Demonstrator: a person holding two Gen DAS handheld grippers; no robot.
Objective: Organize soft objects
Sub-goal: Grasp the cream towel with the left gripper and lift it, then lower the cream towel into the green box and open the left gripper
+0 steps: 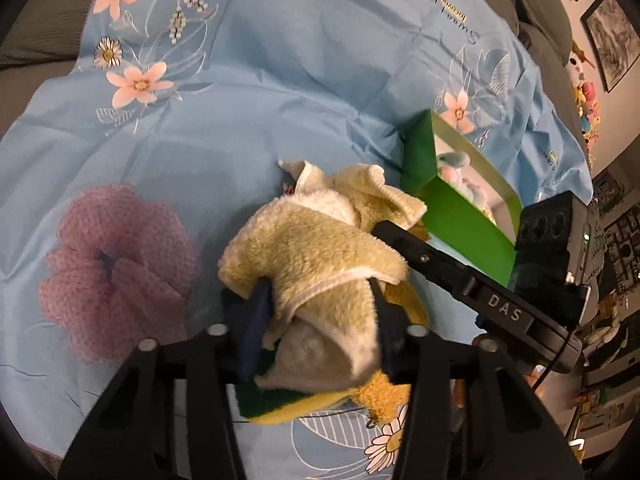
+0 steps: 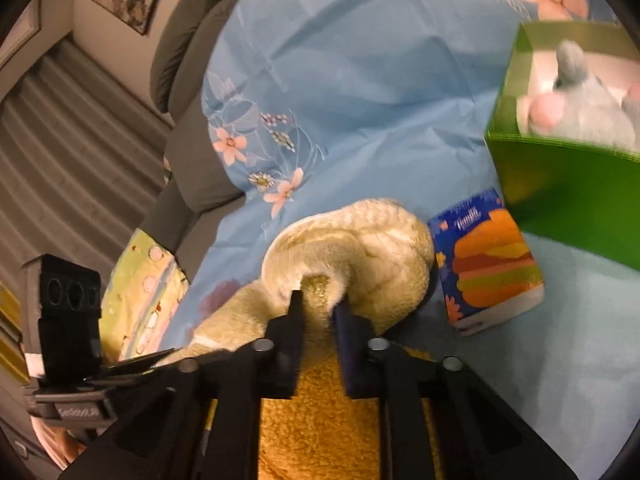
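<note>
DONE: plush toy [image 2: 580, 100] in green box [image 2: 560, 184] | IN HAND: left gripper [image 1: 320, 300] and right gripper [image 2: 318, 300] both pinch the yellow towel [image 1: 312, 248], bunched over blue sheet [image 1: 280, 80] beside box | LEFT: towel, pink mesh pouf [image 1: 116, 268], tissue pack [image 2: 488, 260] not boxed.

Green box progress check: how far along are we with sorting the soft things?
Done: a blue plush toy already lies in the green box. In hand: both the left hand-held gripper and the right hand-held gripper are shut on the pale yellow towel. Left: the purple mesh puff and the tissue pack lie on the blue sheet.
</note>
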